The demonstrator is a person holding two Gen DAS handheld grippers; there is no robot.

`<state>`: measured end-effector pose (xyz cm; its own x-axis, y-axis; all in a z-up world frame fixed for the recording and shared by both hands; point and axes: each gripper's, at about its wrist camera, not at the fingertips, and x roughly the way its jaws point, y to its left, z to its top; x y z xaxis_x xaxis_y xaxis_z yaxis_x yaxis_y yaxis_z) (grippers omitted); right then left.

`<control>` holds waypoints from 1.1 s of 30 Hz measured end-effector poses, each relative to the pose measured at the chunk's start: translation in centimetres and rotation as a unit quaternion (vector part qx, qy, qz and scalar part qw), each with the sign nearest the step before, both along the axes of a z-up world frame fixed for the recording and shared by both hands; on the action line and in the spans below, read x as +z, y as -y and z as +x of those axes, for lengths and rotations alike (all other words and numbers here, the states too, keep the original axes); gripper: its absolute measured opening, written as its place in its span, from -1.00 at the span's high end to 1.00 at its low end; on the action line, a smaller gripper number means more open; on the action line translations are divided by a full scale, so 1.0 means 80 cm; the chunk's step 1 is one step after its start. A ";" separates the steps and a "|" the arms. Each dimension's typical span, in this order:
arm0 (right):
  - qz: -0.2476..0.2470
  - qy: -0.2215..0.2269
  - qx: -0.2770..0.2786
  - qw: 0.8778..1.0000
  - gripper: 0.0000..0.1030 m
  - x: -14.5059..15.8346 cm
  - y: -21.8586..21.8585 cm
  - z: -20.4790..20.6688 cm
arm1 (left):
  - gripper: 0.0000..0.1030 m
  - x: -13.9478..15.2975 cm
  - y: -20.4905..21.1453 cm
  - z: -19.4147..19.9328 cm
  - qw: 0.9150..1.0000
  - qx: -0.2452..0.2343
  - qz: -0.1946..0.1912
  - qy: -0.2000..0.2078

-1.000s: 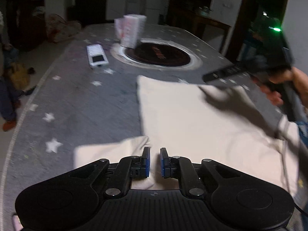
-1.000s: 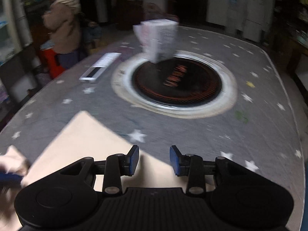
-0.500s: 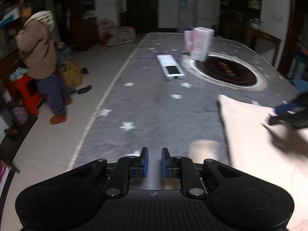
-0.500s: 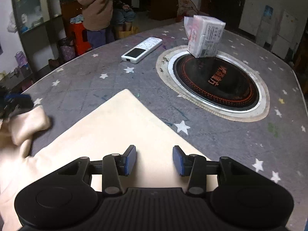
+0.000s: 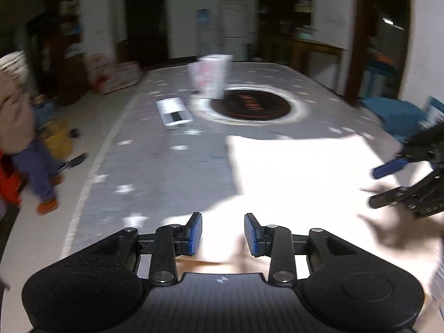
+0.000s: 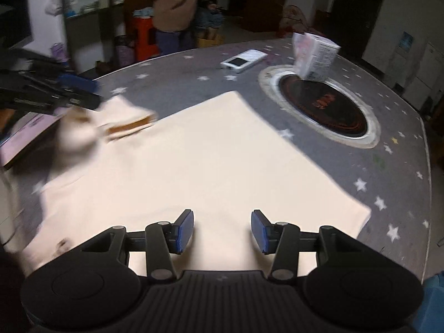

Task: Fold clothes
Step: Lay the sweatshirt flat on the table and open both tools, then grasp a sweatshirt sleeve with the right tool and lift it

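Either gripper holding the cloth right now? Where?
No. Left gripper and right gripper jaws are opening, nothing between the pads; cloth lies loose on the table.

Matt cream cloth garment (image 6: 211, 166) (smooth) on felt-like tablecloth (image 6: 177, 83).

Cream garment (image 6: 222, 166), plain, with a tan inner band at its folded corner. Tablecloth (image 6: 177, 88) grey, scattered with white stars. Inset hotplate (image 6: 323, 111) black with orange-red markings, ringed in white. Remote control (image 6: 244, 60) white with a dark screen. Tissue pack (image 6: 315, 55) white with pink print. Both grippers black; pads (image 6: 184, 231) blue.
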<state>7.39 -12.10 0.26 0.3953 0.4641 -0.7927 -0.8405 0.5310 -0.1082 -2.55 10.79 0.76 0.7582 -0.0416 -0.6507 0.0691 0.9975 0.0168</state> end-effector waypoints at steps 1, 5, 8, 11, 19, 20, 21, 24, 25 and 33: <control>0.000 0.000 0.010 1.000 0.09 0.000 0.002 -0.013 | 0.30 -0.003 0.013 -0.003 1.000 -0.020 0.000 -0.001; 0.002 0.002 0.051 0.999 0.05 -0.003 0.007 -0.066 | 0.31 -0.019 0.057 -0.019 0.997 -0.080 0.003 -0.014; 0.000 0.008 0.065 0.998 0.05 -0.012 0.013 -0.098 | 0.31 -0.035 0.084 -0.036 0.992 -0.121 0.028 -0.014; -0.005 0.008 0.064 0.998 0.05 -0.025 0.021 -0.124 | 0.31 -0.050 0.103 -0.050 0.987 -0.150 0.047 -0.017; 0.066 -0.006 -0.068 0.995 0.02 -0.002 0.100 -0.109 | 0.30 -0.048 0.099 -0.042 0.988 -0.148 0.048 -0.012; 0.072 -0.005 -0.097 0.993 0.02 0.000 0.113 -0.102 | 0.30 -0.046 0.100 -0.042 0.988 -0.148 0.048 -0.010; 0.076 -0.001 -0.123 0.990 0.02 0.000 0.126 -0.095 | 0.30 -0.043 0.102 -0.041 0.988 -0.149 0.047 -0.006; 0.085 0.017 -0.236 0.968 0.02 -0.006 0.182 -0.068 | 0.29 -0.038 0.106 -0.038 0.988 -0.151 0.041 0.000; 0.092 0.017 -0.271 0.958 0.02 -0.009 0.199 -0.059 | 0.28 -0.037 0.108 -0.036 0.988 -0.152 0.038 0.001; 0.148 0.001 -0.473 0.869 0.03 -0.043 0.318 -0.009 | 0.22 -0.040 0.128 -0.033 0.986 -0.161 0.031 -0.009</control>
